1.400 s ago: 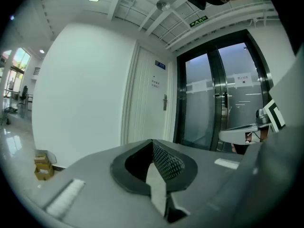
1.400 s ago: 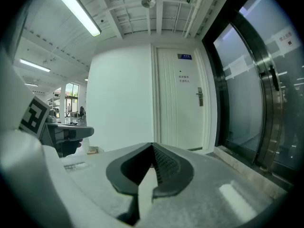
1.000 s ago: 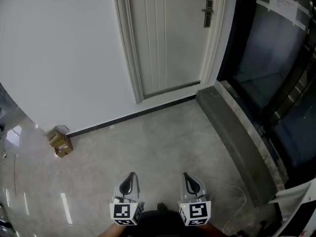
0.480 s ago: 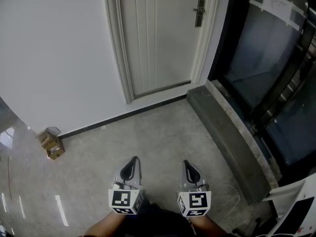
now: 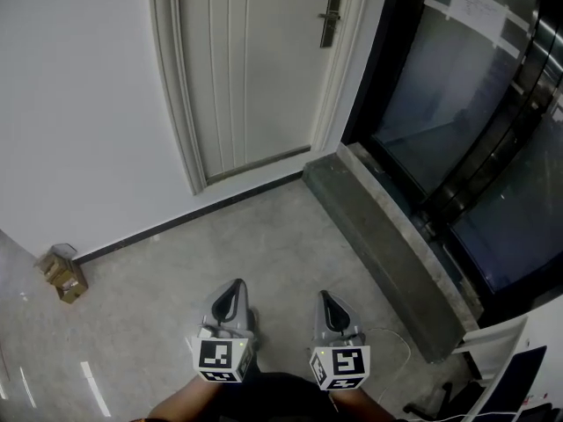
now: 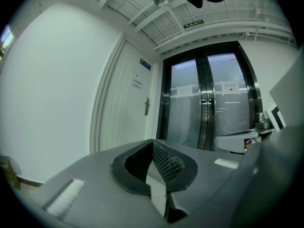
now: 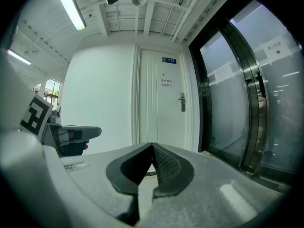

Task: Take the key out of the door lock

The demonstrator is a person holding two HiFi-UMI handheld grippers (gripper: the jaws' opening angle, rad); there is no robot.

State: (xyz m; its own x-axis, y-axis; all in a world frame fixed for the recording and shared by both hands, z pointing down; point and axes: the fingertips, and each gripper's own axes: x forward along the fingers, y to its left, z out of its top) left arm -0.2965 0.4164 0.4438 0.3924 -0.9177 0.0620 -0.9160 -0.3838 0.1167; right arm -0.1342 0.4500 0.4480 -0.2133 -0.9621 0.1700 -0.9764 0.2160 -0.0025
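Note:
A white panelled door [image 5: 255, 69] stands shut in the far wall. Its dark metal lock plate and handle [image 5: 331, 18] sit near its right edge, and show small in the left gripper view as the lock plate [image 6: 147, 106] and in the right gripper view as the lock plate [image 7: 182, 102]. The key is too small to make out. My left gripper [image 5: 230, 297] and right gripper [image 5: 331, 307] hang low side by side, far from the door. Both are shut with nothing between their jaws. The left gripper [image 6: 153, 144] and right gripper [image 7: 153, 148] show meeting pads.
A grey stone step [image 5: 378, 244] runs along dark glass doors [image 5: 457, 104] on the right. A small cardboard box [image 5: 62, 273] lies by the white wall at the left. White furniture [image 5: 519, 367] stands at the lower right, with a thin cable [image 5: 396, 345] on the concrete floor.
The view has shifted right and forward: the door, lock and cardboard box have slid left in the picture. Both grippers stay low, shut and side by side.

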